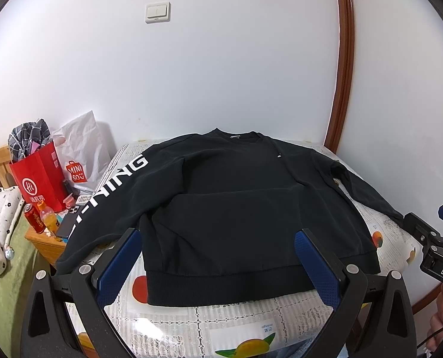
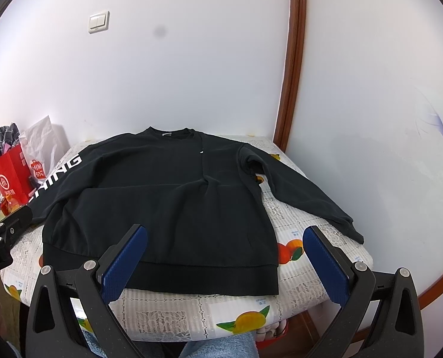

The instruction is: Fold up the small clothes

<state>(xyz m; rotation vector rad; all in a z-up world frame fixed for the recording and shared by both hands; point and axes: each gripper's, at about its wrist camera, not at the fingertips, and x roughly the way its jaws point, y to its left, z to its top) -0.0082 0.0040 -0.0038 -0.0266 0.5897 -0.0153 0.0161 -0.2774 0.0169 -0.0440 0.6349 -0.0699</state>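
Note:
A black long-sleeved sweatshirt lies flat, front up, on a small table with a fruit-print cloth. Its collar is at the far edge, its hem at the near edge. The left sleeve carries white lettering and hangs off the left side. The right sleeve lies out to the right. My left gripper is open and empty, above the hem. My right gripper is open and empty, above the hem's right half; the sweatshirt lies ahead of it. The right gripper also shows in the left wrist view.
A wooden nightstand at the left holds a red bag, a white Miniso bag, a can and a bottle. A white wall stands close behind the table. A brown door frame rises at the right. A bed with green bedding lies at the left.

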